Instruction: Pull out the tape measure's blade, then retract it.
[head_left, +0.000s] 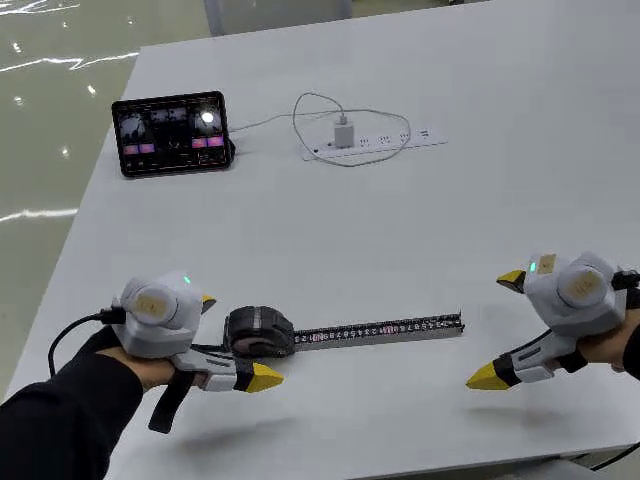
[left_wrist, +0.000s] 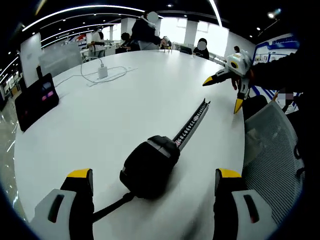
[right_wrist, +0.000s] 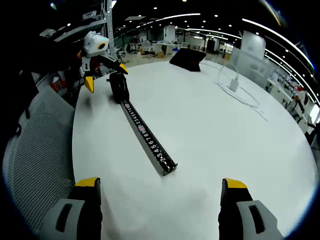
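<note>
The tape measure is laid by the tabletop's near edge, between the jaws of the wide-open left gripper. Its blade is extended along that edge toward the right gripper, also held wide.
</note>
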